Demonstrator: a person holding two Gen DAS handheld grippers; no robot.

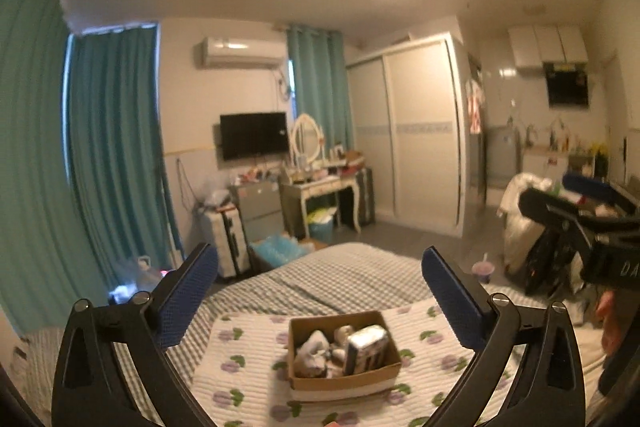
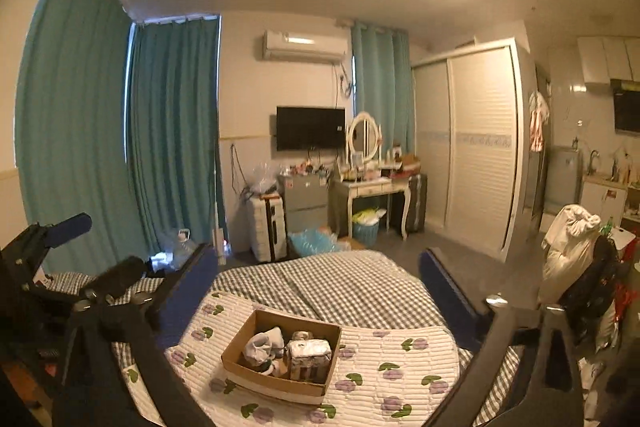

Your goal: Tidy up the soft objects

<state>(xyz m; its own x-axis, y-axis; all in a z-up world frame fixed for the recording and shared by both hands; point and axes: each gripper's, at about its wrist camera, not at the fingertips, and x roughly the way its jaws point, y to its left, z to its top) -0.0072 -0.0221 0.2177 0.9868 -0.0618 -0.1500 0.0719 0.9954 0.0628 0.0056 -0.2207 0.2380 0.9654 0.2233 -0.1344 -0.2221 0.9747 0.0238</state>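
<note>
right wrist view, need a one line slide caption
Open right gripper held above a cardboard box of soft items on a floral mat on the bed, left gripper alongside.

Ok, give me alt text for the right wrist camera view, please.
An open cardboard box holding soft items sits on a flower-print quilted mat on a checked bed, framed by the open right gripper. The left gripper shows at the left edge, with teal curtains behind it.
</note>
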